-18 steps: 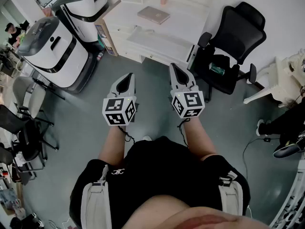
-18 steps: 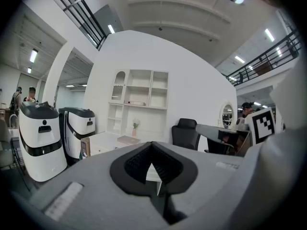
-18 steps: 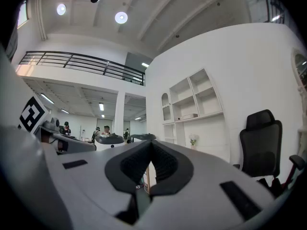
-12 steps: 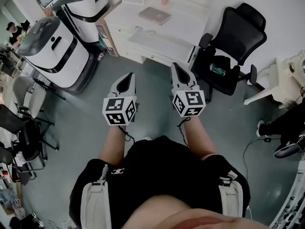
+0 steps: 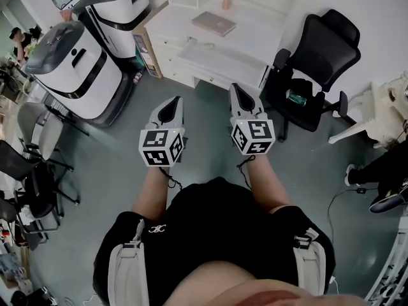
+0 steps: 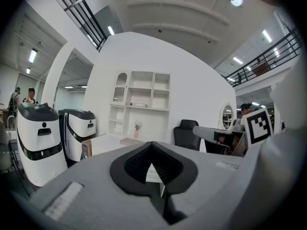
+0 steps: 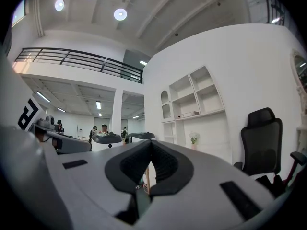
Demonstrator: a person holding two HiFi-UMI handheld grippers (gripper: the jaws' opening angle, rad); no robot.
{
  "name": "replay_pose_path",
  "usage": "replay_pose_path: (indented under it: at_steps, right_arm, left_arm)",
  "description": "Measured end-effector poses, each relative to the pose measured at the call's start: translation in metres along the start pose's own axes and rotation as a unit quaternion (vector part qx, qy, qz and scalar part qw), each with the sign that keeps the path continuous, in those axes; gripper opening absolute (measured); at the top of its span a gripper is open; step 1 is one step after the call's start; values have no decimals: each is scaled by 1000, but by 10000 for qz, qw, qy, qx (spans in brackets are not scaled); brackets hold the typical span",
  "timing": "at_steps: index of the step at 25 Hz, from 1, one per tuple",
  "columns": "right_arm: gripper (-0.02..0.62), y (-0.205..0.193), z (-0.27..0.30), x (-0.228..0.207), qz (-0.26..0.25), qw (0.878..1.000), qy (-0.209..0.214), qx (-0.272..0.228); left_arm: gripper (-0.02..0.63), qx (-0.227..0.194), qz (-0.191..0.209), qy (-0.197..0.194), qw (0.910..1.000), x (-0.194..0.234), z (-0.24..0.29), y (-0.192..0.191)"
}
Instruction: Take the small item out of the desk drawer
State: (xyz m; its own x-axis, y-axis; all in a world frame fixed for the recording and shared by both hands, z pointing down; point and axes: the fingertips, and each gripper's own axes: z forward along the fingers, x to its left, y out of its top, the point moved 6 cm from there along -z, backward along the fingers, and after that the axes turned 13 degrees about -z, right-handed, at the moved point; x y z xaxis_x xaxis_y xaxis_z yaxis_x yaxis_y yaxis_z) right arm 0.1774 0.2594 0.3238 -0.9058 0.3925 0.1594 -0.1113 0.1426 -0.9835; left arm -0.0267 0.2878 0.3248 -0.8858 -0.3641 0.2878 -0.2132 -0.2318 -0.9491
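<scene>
The white desk point(image 5: 191, 59) stands ahead of me against the wall, with a book point(image 5: 214, 23) and a small potted plant point(image 5: 226, 0) on top. Its drawer front point(image 5: 207, 76) faces me and looks closed; no small item shows. My left gripper point(image 5: 173, 102) and right gripper point(image 5: 235, 90) are held side by side over the grey floor, well short of the desk. Both are shut with nothing between the pads. In the left gripper view the desk point(image 6: 120, 143) shows beyond the closed left gripper point(image 6: 152, 146). The right gripper point(image 7: 151, 146) points toward the shelves.
A black office chair point(image 5: 315, 56) with a green can point(image 5: 294, 96) on its seat stands right of the desk. Two large white-and-black machines point(image 5: 76, 65) stand to the left. A white shelf unit point(image 6: 141, 97) rises behind the desk. A seated person's legs point(image 5: 382, 171) show at the right edge.
The desk and chair have slid slightly down and right in the head view. Both grippers keep the same shut pose side by side.
</scene>
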Motion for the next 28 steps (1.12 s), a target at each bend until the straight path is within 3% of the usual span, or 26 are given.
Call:
replay_pose_path:
  at_steps: [7, 15, 28]
  right_arm:
    - [-3, -10, 15, 26, 21, 9999, -27, 122]
    - [-3, -19, 43, 23, 17, 10000, -31, 87]
    - [-3, -50, 156, -26, 94, 9999, 90, 38]
  left_arm:
    - [14, 75, -61, 2, 10000, 34, -3, -2]
    - [14, 89, -37, 20, 10000, 56, 14, -4]
    - [14, 33, 98, 178, 9998, 98, 122, 20]
